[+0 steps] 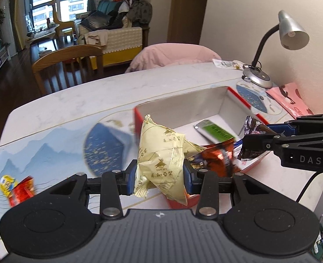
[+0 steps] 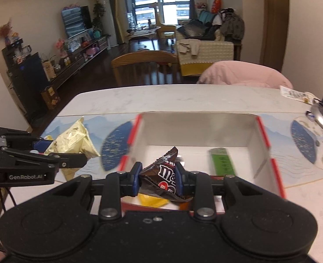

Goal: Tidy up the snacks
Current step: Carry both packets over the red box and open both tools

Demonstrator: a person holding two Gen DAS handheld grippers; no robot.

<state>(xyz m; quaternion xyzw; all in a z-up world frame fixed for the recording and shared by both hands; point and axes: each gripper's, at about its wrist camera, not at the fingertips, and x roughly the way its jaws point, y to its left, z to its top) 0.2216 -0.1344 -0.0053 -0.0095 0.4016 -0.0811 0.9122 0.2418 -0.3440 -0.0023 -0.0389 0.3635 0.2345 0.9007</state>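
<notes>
You're mid-carry: your left gripper has its fingers clamped on the cream soy-milk packet, your right gripper pinches the brown M&M's bag. Both hang at the red box ahead; next, release inside. Motion blur hides the snacks beneath.

Cream snack packet and brown candy bag held above open red box; green packet lies flat inside.
</notes>
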